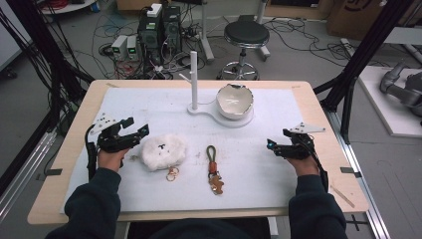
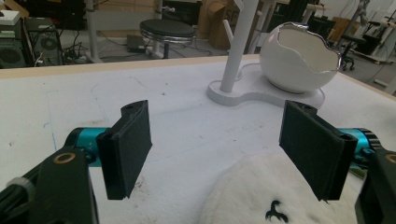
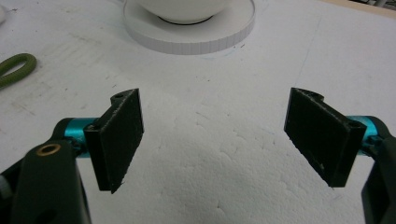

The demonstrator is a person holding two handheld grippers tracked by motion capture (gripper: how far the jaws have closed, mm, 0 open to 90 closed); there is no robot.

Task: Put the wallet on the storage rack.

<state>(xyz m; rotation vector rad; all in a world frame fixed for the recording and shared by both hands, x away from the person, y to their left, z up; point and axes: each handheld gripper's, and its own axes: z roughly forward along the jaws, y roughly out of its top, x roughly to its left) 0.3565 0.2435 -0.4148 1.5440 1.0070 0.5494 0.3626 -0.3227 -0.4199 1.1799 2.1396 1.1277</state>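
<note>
On the white-covered bench [image 1: 278, 179], the left hand-held gripper [image 1: 135, 130] hangs released just beside the fluffy white keychain [image 1: 163, 151], a green-looped keychain [image 1: 214, 167] lies midway, and the right hand-held gripper [image 1: 276, 145] hovers released, grasping nothing, well apart from both.

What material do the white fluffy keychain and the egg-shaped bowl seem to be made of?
Fluffy keychain: probably plush or faux fur, matte, judging by its fuzzy outline and soft pile. Egg-shaped bowl: likely glazed ceramic or glossy plastic; smooth, shiny white shell with a jagged, bright rim.
</note>
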